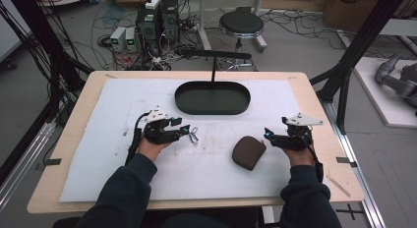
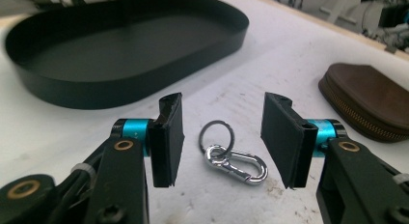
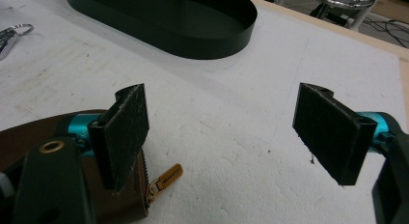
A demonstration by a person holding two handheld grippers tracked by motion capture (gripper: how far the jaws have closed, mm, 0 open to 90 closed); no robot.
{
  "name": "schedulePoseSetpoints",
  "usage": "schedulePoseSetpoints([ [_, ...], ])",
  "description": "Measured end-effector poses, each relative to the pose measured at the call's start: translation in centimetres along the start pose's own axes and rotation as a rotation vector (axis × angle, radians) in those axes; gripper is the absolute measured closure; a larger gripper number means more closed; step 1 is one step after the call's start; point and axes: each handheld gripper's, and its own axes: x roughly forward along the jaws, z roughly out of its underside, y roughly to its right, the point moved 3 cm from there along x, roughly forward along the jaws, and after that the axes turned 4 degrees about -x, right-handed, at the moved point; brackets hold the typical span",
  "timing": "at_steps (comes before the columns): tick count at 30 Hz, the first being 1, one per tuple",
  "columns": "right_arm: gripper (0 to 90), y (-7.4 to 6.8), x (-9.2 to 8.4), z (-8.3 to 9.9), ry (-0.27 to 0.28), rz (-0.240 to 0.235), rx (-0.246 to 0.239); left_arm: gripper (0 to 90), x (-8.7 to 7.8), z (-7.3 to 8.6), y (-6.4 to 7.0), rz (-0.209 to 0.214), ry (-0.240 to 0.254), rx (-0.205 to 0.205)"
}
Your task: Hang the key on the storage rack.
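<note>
A silver carabiner with a key ring [image 2: 231, 159] lies flat on the white mat between the jaws of my left gripper [image 2: 224, 137]. The pads stand apart on either side and neither touches it, so this gripper is open. From above, the left gripper [image 1: 186, 129] points right at the key ring [image 1: 193, 135]. A brown zip pouch [image 1: 248, 152] lies right of centre. My right gripper [image 1: 266, 133] is open just beyond the pouch's right edge. In its own view the right gripper [image 3: 226, 132] holds nothing, and the pouch [image 3: 19, 137] sits behind its left jaw.
A black oval tray [image 1: 212, 110] stands at the back centre of the mat [image 1: 123, 154], with a thin black post and bar [image 1: 215, 53] rising behind it. The wooden table edge [image 1: 324, 120] runs close on the right. A stool [image 1: 241, 24] stands on the floor beyond.
</note>
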Motion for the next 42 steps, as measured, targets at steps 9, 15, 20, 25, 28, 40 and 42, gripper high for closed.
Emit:
schedulePoseSetpoints([
  [9, 20.7, -0.1, 0.1, 0.0, 0.000, -0.003, -0.003, 34.9, 4.0, 0.6, 0.8, -0.012, -0.173, 0.051],
  [15, 20.7, -0.1, 0.0, 0.0, -0.004, -0.001, -0.002, 53.7, 4.4, 0.9, 0.4, -0.036, -0.226, 0.050],
  [20, 20.8, -0.1, 0.0, 0.0, -0.005, -0.004, -0.005, 72.0, 3.9, 0.8, -0.3, -0.058, -0.246, 0.029],
  [25, 20.8, -0.1, 0.0, 0.0, -0.005, -0.005, -0.003, 76.0, 3.4, 0.7, -0.8, -0.051, -0.247, -0.006],
  [28, 20.8, -0.1, 0.0, 0.0, -0.006, -0.003, -0.001, 75.5, 3.3, 0.6, -0.8, -0.047, -0.246, -0.011],
  [40, 20.9, -0.1, 0.0, 0.1, -0.008, -0.004, 0.004, 80.0, 2.7, 0.8, -1.0, -0.027, -0.289, -0.014],
  [42, 20.9, -0.1, -0.1, 0.1, -0.010, -0.005, 0.004, 81.4, 2.6, 0.8, -1.0, -0.022, -0.289, -0.017],
])
